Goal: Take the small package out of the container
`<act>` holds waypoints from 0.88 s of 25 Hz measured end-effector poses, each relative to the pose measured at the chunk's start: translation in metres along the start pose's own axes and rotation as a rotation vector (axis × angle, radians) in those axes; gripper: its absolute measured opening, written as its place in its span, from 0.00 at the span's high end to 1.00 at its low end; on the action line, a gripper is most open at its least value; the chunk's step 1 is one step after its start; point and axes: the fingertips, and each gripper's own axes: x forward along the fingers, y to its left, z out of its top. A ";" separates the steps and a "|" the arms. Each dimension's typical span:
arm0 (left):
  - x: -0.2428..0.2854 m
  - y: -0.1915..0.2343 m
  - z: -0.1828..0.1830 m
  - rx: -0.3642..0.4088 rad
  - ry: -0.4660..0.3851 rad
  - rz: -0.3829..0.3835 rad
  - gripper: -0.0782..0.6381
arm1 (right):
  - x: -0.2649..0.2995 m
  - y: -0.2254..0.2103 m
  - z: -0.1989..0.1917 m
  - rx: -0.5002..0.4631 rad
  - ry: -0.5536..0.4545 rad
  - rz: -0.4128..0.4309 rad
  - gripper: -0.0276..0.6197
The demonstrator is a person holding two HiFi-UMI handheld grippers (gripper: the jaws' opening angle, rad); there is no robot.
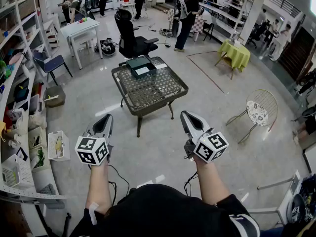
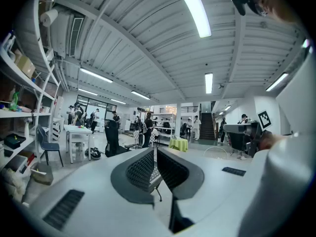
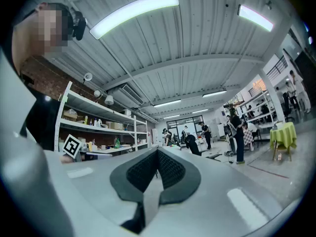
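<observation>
A dark green container [image 1: 138, 63] sits at the far edge of a low mesh-topped table [image 1: 153, 93] in the head view. A small white package [image 1: 142, 70] shows in or on it; I cannot tell which. My left gripper [image 1: 107, 119] and right gripper [image 1: 186, 115] hang above the floor in front of the table, well short of the container. Both point toward it. In the left gripper view the left gripper [image 2: 154, 156] has its jaws together with nothing between them. The right gripper view shows the right gripper [image 3: 158, 154] shut and empty too.
A black office chair [image 1: 131, 36] stands just behind the table. To the right are a wire chair [image 1: 260, 110] and a table with a yellow-green cloth [image 1: 236, 53]. Shelving [image 1: 19, 78] and white baskets [image 1: 58, 145] line the left. Several people stand at the far end.
</observation>
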 end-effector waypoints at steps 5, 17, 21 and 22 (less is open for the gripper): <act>0.007 -0.023 0.003 0.017 -0.008 -0.043 0.86 | -0.006 0.010 -0.012 -0.026 0.020 0.028 0.95; 0.023 -0.053 -0.013 0.002 0.033 -0.058 0.86 | -0.048 -0.025 -0.026 0.080 0.004 -0.016 0.95; 0.034 -0.077 -0.017 0.015 0.041 -0.069 0.86 | -0.064 -0.040 -0.025 0.125 -0.016 -0.004 0.94; 0.037 -0.083 -0.019 0.015 0.044 -0.070 0.86 | -0.068 -0.043 -0.024 0.131 -0.017 0.002 0.94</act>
